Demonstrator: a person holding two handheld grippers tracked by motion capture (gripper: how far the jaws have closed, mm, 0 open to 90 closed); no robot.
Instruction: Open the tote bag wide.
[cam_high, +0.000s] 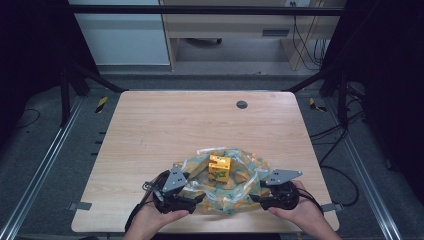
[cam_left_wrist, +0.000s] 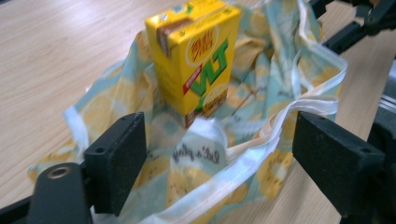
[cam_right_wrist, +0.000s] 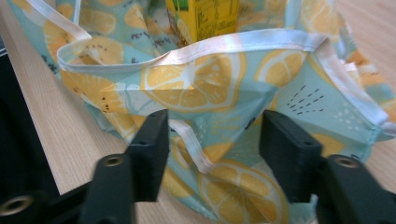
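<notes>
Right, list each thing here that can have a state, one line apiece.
Juice carton: upright, closed, standing inside the bag.
Fabric bag: crumpled, mouth open, lying on the table.
Left gripper: open, bag cloth between its jaws, not pinched.
Right gripper: open, bag cloth just beyond its jaws.

There is one yellow drink box (cam_high: 219, 166). There is one bag (cam_high: 247, 170) with lemon pictures on it. There is one wooden counter (cam_high: 165, 125). There are two grippers, the left gripper (cam_high: 199, 199) and the right gripper (cam_high: 254, 197).
</notes>
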